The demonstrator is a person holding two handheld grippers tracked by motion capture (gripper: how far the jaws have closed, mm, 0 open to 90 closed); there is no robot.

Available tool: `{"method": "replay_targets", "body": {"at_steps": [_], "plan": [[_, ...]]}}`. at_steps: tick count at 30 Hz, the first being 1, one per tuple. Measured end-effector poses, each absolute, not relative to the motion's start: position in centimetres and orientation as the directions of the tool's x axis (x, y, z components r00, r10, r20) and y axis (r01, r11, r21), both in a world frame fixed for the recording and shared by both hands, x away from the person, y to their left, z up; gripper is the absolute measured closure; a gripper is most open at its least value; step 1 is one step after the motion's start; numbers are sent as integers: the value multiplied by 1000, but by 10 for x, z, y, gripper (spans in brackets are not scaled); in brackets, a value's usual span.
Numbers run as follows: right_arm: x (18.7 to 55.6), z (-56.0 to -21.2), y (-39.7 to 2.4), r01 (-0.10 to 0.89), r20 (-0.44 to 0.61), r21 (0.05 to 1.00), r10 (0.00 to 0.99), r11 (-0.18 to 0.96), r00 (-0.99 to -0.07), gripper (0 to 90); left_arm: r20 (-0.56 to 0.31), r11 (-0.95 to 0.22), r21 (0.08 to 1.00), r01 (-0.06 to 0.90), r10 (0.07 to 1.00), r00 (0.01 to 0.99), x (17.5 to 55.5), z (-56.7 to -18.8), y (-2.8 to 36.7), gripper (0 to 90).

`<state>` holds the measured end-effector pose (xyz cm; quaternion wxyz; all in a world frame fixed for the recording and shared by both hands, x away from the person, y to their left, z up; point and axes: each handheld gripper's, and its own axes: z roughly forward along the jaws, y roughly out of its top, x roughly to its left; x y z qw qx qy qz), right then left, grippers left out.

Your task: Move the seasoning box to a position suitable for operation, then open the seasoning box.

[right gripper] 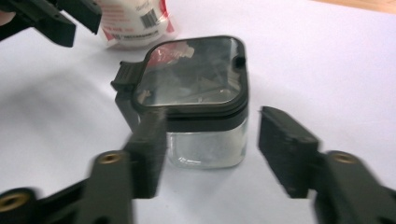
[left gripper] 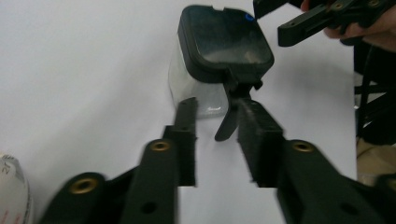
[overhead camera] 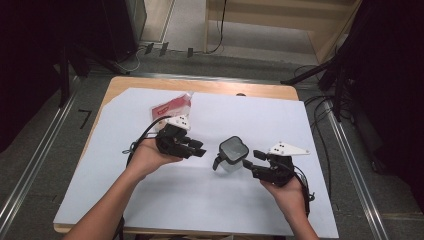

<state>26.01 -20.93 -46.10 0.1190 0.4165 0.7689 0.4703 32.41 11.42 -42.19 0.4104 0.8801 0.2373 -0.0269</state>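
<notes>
The small clear jar (overhead camera: 232, 155) sat between both tongs; left tongs (left gripper: 217, 123) and right tongs (right gripper: 210, 140) were both spread, touching nothing. Looked light, stiff, slippery (glassy walls), so pinching its flat sides seemed safest.

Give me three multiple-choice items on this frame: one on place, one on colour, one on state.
1. Where does the clear jar stand?
A. between the two tools
B. on the floor
C. on the red-and-white packet

2. What colour is the jar's lid?
A. red
B. black
C. yellow

3. What state is the lid in?
A. lying beside the jar
B. held up in a tool
C. seated on the jar

Key: 1 A, the high view shows it on the white sheet between the left tool and the right tool. 2 B, its frame is black. 3 C, it sits on the jar's top.
</notes>
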Motion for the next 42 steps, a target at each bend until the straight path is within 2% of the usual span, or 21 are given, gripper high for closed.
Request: {"method": "replay_targets", "body": {"at_steps": [1, 2, 3, 5, 6, 9, 10, 11, 12, 42], "plan": [[260, -461, -209, 529, 209, 822, 753, 211, -625, 501, -255, -547, 708, 447, 393, 883, 326, -421, 113, 724], [261, -461, -211, 531, 213, 822, 755, 205, -621, 539, -253, -551, 703, 449, 397, 882, 328, -420, 112, 755], [263, -462, -214, 547, 227, 813, 758, 198, -612, 610, -255, -556, 698, 451, 395, 883, 331, -421, 110, 826], [264, -463, -214, 552, 224, 808, 758, 207, -612, 633, -255, -548, 703, 453, 400, 880, 332, -423, 109, 849], [265, -465, -214, 558, 219, 800, 757, 222, -615, 674, -258, -553, 699, 453, 396, 881, 333, -424, 109, 900], [265, -466, -211, 563, 218, 787, 741, 251, -635, 786, -269, -563, 682, 467, 401, 876, 333, -428, 105, 900], [264, -465, -209, 554, 211, 788, 728, 268, -652, 858, -273, -563, 678, 473, 404, 873, 331, -433, 103, 900], [264, -465, -209, 554, 211, 788, 728, 268, -652, 858, -273, -563, 678, 473, 404, 873, 331, -433, 103, 900], [264, -465, -208, 561, 219, 784, 726, 267, -652, 900, -272, -570, 669, 477, 409, 871, 330, -435, 102, 900], [278, -472, -216, 632, 298, 745, 742, 213, -601, 900, -292, -593, 653, 470, 376, 880, 333, -462, 75, 900]]}}
